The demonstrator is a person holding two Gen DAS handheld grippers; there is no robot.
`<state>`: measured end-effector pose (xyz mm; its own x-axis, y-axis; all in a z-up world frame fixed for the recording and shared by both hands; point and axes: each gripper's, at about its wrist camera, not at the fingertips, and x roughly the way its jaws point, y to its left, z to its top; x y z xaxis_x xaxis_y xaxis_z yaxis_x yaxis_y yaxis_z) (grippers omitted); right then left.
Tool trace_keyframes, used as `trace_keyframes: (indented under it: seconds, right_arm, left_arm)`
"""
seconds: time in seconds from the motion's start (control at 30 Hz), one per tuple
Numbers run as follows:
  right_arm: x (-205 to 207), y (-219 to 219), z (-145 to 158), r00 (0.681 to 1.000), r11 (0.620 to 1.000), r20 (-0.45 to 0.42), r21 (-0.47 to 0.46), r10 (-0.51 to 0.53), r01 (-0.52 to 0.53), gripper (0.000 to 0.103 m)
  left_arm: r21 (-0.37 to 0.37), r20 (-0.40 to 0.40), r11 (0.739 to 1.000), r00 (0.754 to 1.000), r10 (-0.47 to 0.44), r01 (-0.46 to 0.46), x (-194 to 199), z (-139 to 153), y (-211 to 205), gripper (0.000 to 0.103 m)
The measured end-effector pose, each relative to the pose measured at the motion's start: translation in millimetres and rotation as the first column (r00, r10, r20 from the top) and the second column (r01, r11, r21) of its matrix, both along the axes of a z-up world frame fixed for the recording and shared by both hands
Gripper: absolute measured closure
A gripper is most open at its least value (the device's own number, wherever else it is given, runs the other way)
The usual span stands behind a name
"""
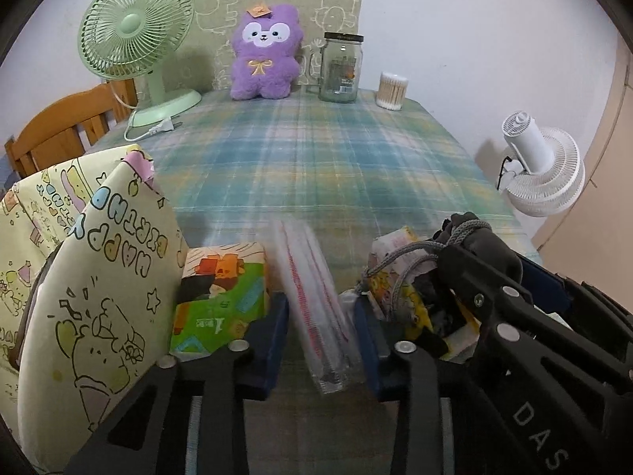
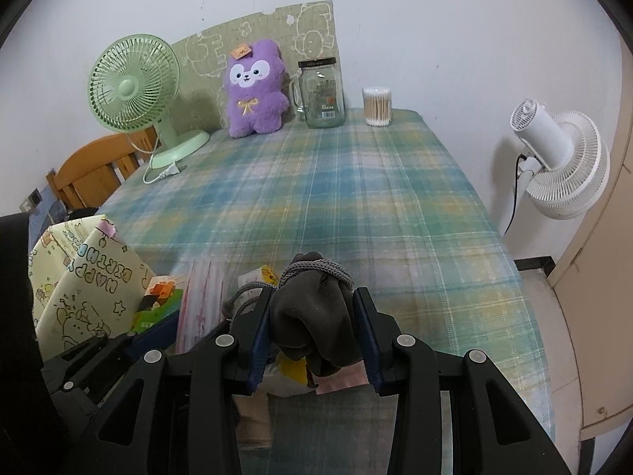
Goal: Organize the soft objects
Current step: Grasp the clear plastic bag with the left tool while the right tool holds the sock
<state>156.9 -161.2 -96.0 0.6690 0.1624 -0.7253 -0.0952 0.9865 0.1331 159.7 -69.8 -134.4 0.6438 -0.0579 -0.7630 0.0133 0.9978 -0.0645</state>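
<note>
Gripping a dark drawstring pouch [image 2: 312, 316] by its bunched neck, the right gripper [image 2: 312, 332] is pinching the fabric between both blue pads, probably so the loose body hangs free while the cord [image 2: 316, 271] keeps the mouth closed. Just left of the pouch, the left gripper [image 1: 320, 328] is standing with a clear plastic sleeve with red print [image 1: 316, 301] between its narrowed jaws; the sleeve is blurred, and I cannot tell whether the pads are actually pressing on it or only flanking it. Further left of the pouch, a green printed tissue pack [image 1: 219, 297] is leaning against a yellow birthday gift bag [image 1: 99, 297], which is standing upright with its mouth turned away, likely waiting as the collecting place, though that is only my reading. Under and behind the pouch, small yellow and white packets [image 1: 395, 277] are lying in a heap too jumbled to name. Well beyond the pouch, at the far edge of the plaid tablecloth [image 2: 356, 206], a purple plush toy [image 2: 255, 91] is sitting propped against a patterned board, between a green desk fan [image 2: 134, 91] and a glass jar [image 2: 322, 95]. Both gripper bodies are covering the near table edge, so whatever is lying directly beneath the pouch is staying mostly hidden.
</note>
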Motion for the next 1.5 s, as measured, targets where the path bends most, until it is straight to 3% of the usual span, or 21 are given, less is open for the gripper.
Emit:
trace_keyframes:
  seconds: [0.43, 1.5]
  right_arm:
    - [-6, -2, 1, 1.000, 1.000, 0.003, 0.021, -0.007, 0.007, 0.060]
    - [-49, -5, 72, 0.988, 0.998, 0.148, 0.039, -0.049, 0.044, 0.060]
  left_arm:
    - [0.035, 0.033, 0.999, 0.999, -0.012, 0.011, -8, 6, -3, 0.085]
    - [0.068, 0.162, 0.995, 0.983, -0.088, 0.078, -47, 75, -18, 0.086]
